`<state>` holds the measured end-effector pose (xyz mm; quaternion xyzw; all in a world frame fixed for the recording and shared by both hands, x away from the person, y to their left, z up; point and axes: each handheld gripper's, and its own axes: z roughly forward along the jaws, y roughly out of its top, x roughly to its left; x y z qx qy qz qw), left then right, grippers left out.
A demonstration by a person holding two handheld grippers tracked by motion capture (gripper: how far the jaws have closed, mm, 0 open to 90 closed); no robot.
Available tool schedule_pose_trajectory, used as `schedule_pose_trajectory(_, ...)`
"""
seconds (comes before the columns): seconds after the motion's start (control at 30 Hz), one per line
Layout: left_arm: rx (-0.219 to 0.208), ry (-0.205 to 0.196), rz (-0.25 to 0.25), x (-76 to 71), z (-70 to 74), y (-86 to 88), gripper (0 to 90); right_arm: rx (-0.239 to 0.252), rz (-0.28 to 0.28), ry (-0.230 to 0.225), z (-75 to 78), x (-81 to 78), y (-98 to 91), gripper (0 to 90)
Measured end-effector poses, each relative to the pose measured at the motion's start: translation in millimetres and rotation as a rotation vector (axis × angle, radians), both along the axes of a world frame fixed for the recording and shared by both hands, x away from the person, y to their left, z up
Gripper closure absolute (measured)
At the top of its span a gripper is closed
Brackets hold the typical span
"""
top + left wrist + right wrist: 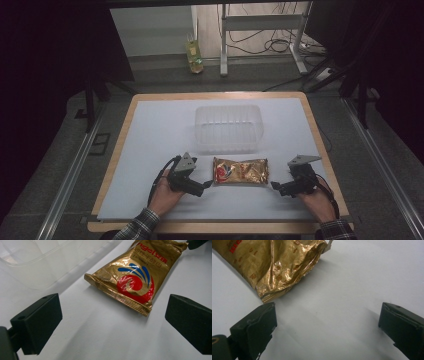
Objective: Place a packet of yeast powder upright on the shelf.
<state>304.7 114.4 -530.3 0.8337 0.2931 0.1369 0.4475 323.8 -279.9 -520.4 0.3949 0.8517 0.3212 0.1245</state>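
Lying flat on the white-covered surface, near the front edge and between the two hands: a crinkled gold foil sachet with a red and blue swirl. Likely light, soft and yielding, with a slick film skin prone to slipping and creasing; best pinched at the flat crimped end seams, one at each side. Left tongs spread wide, holding nothing, just short of the sachet's left end. Right tongs likewise spread and empty, just off its right end. Just beyond, a clear ribbed plastic tub, presumably the destination. Contents of the sachet hidden; printed lettering cut off in the left gripper view and too blurred to read; torn-looking corner unclear in the right gripper view.
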Motion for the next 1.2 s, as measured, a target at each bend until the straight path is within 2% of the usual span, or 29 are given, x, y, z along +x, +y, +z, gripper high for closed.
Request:
schedule_pose_trajectory(0.23,0.019,-0.001,-0.003,-0.2,1.9,-2.3,1.5,-0.003,-0.002,0.000,-0.3,0.1,-0.2,1.9)
schedule_pose_trajectory(0.4,0.006,-0.002,-0.011,-0.5,5.2,-2.1,2.6,-0.008,0.002,0.002,-1.2,0.6,-0.3,1.9)
schedule_pose_trajectory(0.53,0.015,-0.001,-0.005,-0.4,7.4,-3.4,7.5,-0.009,0.001,0.002,-1.4,0.6,-0.3,1.9)
schedule_pose_trajectory(0.87,-0.015,-0.014,-0.029,-0.2,16.1,-8.2,32.0,-0.001,-0.002,0.003,-1.6,0.8,-0.5,1.9)
schedule_pose_trajectory(1.0,-0.053,0.003,-0.060,2.4,18.5,-11.2,38.3,0.000,-0.005,0.006,-1.6,0.7,-0.4,1.9)
schedule_pose_trajectory(1.2,-0.041,-0.014,-0.077,5.6,18.7,-18.2,53.0,-0.004,-0.005,0.004,-1.6,0.8,-0.1,1.9)
